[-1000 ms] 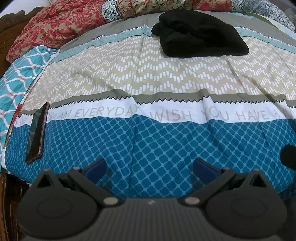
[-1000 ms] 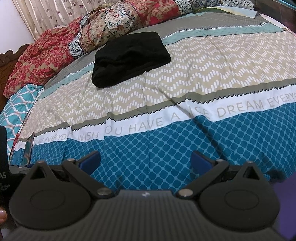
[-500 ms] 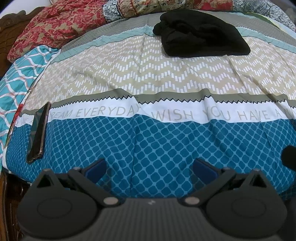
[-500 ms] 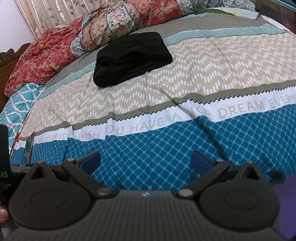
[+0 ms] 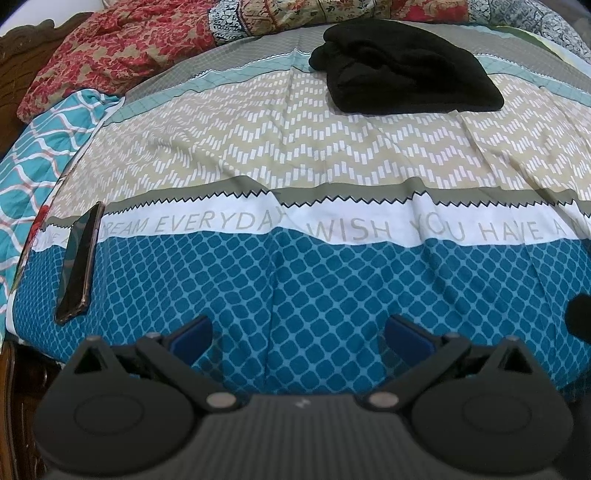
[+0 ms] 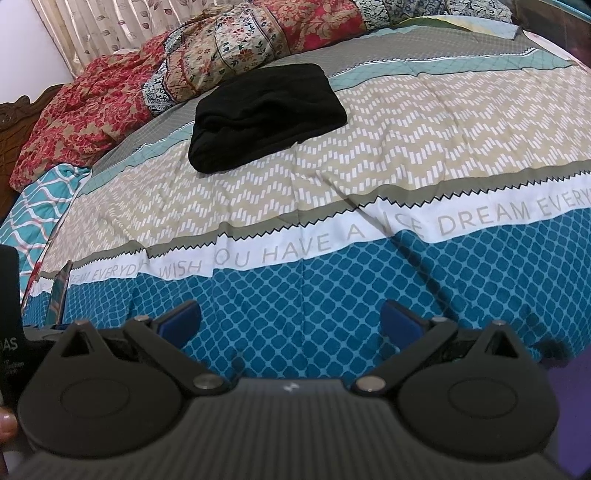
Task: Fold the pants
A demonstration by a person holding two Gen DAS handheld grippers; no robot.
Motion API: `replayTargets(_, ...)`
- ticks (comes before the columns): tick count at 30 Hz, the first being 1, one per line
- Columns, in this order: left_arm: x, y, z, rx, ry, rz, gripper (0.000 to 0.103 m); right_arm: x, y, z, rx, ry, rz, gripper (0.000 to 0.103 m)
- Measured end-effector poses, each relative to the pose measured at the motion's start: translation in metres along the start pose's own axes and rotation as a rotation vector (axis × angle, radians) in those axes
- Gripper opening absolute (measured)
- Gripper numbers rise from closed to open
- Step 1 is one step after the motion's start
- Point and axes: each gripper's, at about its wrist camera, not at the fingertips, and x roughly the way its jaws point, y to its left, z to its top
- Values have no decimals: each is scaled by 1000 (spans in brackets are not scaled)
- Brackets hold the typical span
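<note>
Only right wrist view shows curtain (image 6: 110, 26) and fingertip (image 6: 5, 430) at frame edge; left wrist view shows phone (image 5: 79, 264) full length on bedspread (image 5: 295, 295). Left gripper (image 5: 297, 334) and right gripper (image 6: 291, 321) both spread wide, empty, above blue band. Pants (image 5: 406, 66) (image 6: 266, 118) lie far ahead near pillows (image 6: 258, 48), well apart from fingers. Black, folded into thick bundle.

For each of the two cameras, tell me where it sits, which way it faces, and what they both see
Left wrist: rides the left gripper at the bed's near edge, facing the black pants and a phone; its open fingers show.
Right wrist: rides the right gripper, aimed up-bed and leftward; open fingers and a fingertip show.
Shared: pants, phone, bedsheet, red quilt.
</note>
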Motion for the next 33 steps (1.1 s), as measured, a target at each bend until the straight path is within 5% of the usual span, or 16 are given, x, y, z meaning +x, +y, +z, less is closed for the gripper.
replayTargets(33,1,1,2,0,-4,22,103,0,2,1,-10,-5,3,103)
